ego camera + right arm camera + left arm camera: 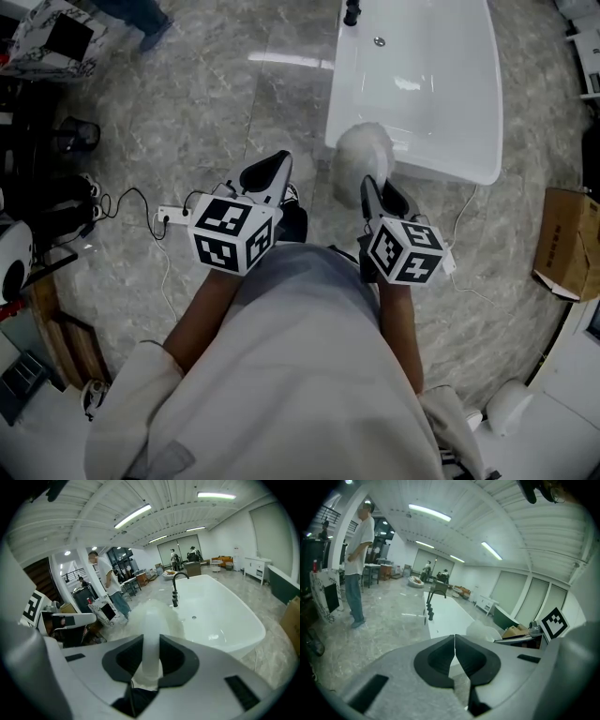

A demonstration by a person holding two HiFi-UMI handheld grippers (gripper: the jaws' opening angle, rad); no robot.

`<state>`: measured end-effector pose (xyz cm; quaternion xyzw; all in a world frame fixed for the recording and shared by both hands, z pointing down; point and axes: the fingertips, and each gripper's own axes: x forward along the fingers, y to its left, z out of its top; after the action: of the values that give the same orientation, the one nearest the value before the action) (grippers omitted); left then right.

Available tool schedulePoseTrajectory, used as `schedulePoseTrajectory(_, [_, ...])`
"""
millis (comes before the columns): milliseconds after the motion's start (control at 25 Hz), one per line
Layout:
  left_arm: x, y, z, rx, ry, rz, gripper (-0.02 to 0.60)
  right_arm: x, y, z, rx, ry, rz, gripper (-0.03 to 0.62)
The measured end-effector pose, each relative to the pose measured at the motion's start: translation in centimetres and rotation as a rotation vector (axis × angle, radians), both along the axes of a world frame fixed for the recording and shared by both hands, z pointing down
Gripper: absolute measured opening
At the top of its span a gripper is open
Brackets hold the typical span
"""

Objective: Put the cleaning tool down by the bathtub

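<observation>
The cleaning tool (360,161) is a white fluffy duster on a pale handle (151,641). My right gripper (151,654) is shut on that handle, and the fluffy head (154,616) sticks out ahead of the jaws, in the air just short of the bathtub's near end. The white bathtub (441,103) stands on the marble floor ahead, with a black tap (175,588) at its far side. My left gripper (454,663) is shut with nothing between its jaws; in the head view it (270,178) hangs left of the duster, over bare floor.
A cardboard box (568,244) lies right of the tub. A power strip with cable (169,217) lies on the floor to the left, with dark equipment (47,187) beyond it. A person (356,569) stands further off, left of the tub.
</observation>
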<state>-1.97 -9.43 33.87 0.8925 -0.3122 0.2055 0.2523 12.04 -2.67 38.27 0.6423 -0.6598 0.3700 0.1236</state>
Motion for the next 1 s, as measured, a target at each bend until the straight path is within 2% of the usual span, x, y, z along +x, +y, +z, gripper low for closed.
schedulePoseTrajectory(280, [-1.6,-3.9,0.5,-0.025,0.022,-0.015,0.009,-0.6,-3.9,0.2,-0.019,0.042,0.029,0.078])
schedulePoseTrajectory(680, [-2.5,-5.7,1.5,-0.061,0.046,-0.026,0.009,-1.5,-5.4,1.1,-0.049,0.051,0.015,0.078])
schedulePoseTrajectory(880, [-2.5,-6.0,1.5,-0.128,0.133,-0.051,0.009,-1.7,-6.0,1.4,-0.049,0.031,0.025,0.078])
schedulePoseTrajectory(1000, [-2.4,-6.3,1.8,-0.132,0.125,-0.055,0.009,-1.8,-6.3,1.5,-0.045,0.029,0.025,0.078])
